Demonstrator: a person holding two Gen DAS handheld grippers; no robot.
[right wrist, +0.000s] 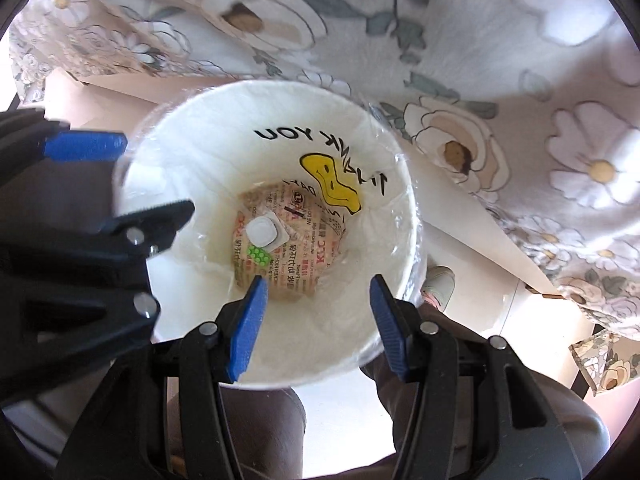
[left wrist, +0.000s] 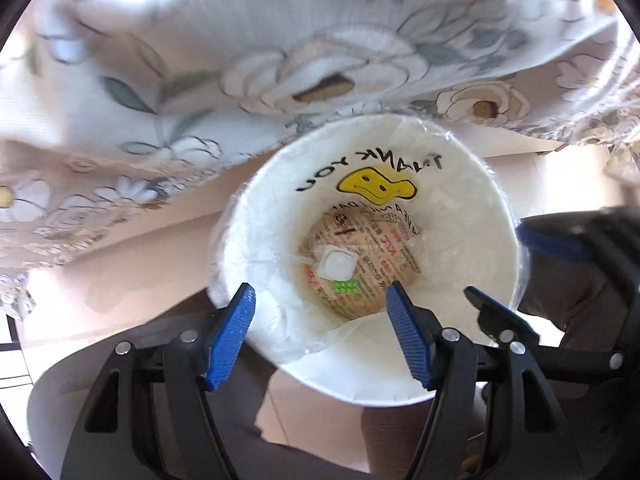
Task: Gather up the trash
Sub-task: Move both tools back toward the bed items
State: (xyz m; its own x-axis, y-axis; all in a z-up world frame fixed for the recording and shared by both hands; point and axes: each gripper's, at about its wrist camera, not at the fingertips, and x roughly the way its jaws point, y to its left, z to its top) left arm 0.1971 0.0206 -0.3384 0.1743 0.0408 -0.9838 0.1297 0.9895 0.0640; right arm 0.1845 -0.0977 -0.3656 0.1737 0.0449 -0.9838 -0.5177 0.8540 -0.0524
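Note:
A white bin [left wrist: 460,248] lined with a plastic bag printed "THANK YOU" and a yellow smiley sits below both grippers; it also shows in the right wrist view [right wrist: 192,168]. At its bottom lie a printed paper wrapper [left wrist: 380,256] [right wrist: 304,256] and a white blister pack [left wrist: 338,262] [right wrist: 265,231]. My left gripper [left wrist: 320,338] is open over the bin's near rim. My right gripper [right wrist: 316,324] is open over the near rim too. Both are empty. Each gripper appears at the edge of the other's view.
A floral tablecloth [left wrist: 280,40] [right wrist: 440,20] hangs over the table edge just behind the bin. Pale floor [right wrist: 472,264] surrounds the bin. A person's shoe [right wrist: 440,284] and grey trouser legs [right wrist: 264,432] stand close to the bin.

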